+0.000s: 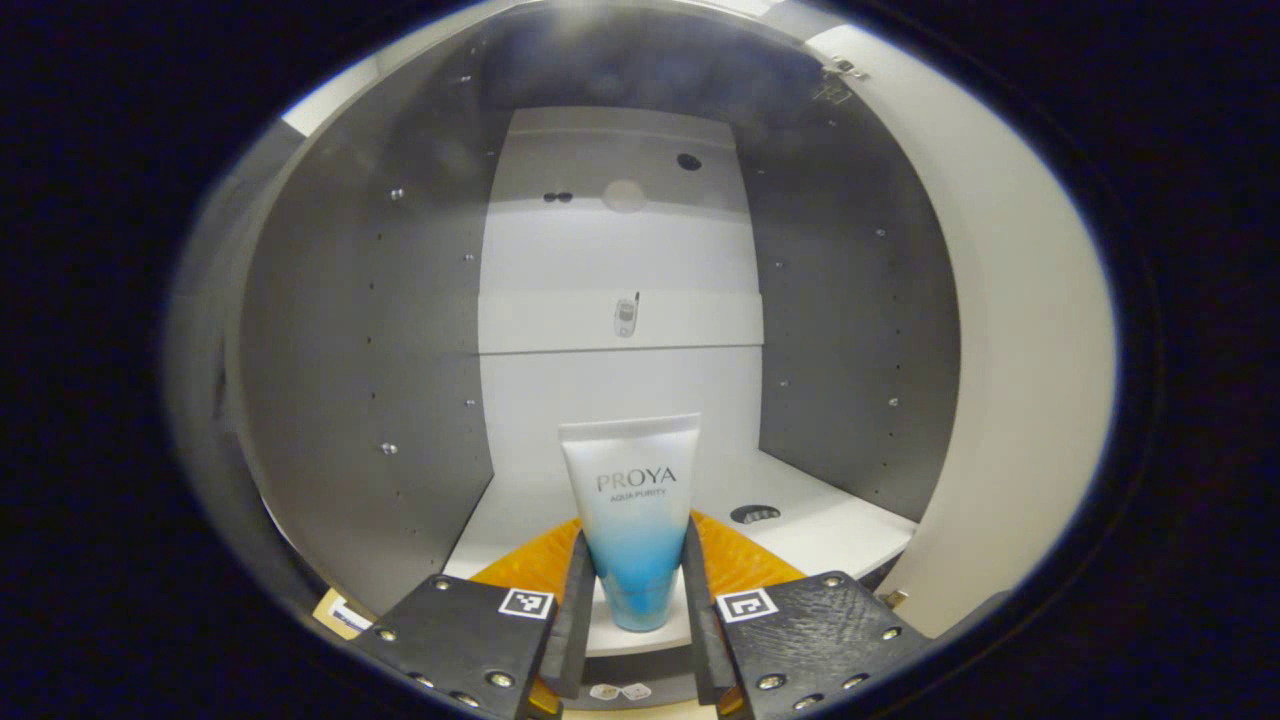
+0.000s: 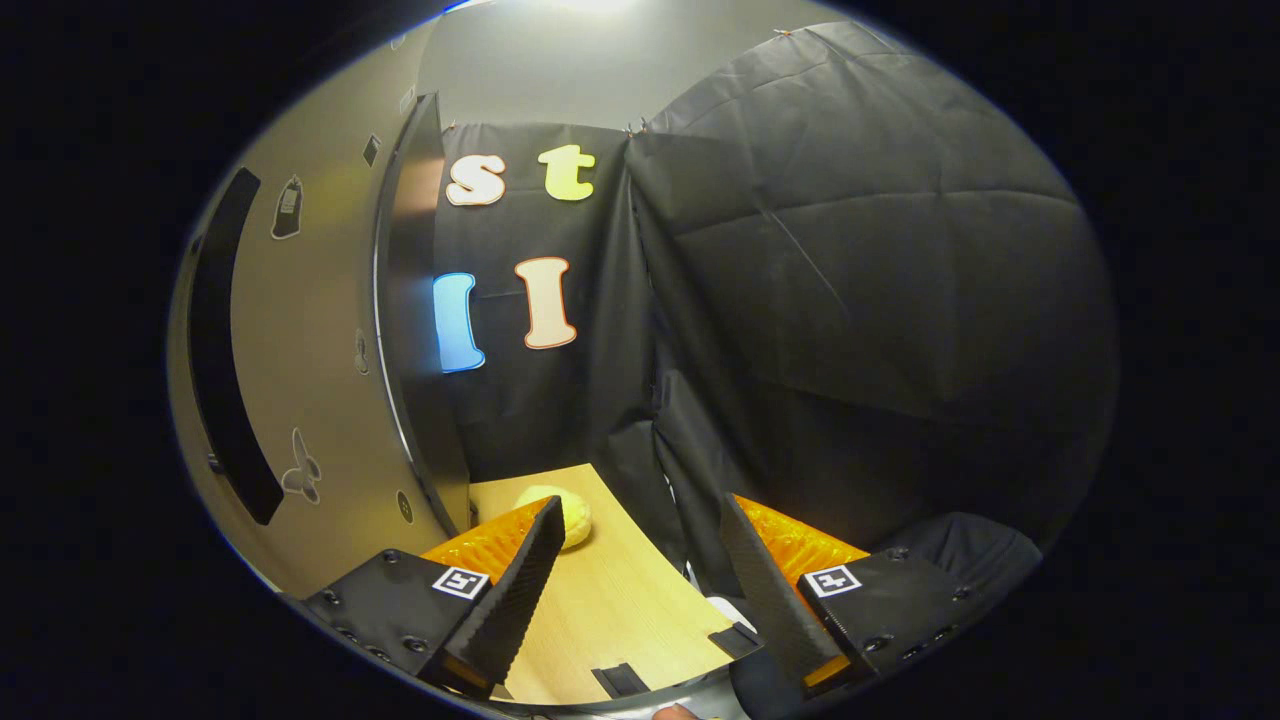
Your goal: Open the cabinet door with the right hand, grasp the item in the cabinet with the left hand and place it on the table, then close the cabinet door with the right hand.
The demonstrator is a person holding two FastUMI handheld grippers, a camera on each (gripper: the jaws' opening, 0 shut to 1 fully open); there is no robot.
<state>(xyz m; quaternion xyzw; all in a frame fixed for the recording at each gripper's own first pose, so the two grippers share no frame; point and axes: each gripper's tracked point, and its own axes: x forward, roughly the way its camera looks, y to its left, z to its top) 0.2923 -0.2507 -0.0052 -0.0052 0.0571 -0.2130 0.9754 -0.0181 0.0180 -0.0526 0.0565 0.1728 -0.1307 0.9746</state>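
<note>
Deep inside the cabinet (image 1: 380,330), at 6 o'clock in the left gripper view, the tube (image 1: 634,520) stands on the shelf. The left gripper (image 1: 636,590) pinches it, it seems. Next, I think: lift it out to the table (image 2: 610,600). The right gripper view adds the door (image 2: 300,380), open at 9 o'clock, and the right gripper (image 2: 640,580), spread and holding nothing.

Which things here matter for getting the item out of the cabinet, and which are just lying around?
Part of the job:
tube, between the left gripper fingers
cabinet, its door open
table
right gripper, open, holding nothing

Lying about:
yellow round object on the table near the door
black cloth
</note>
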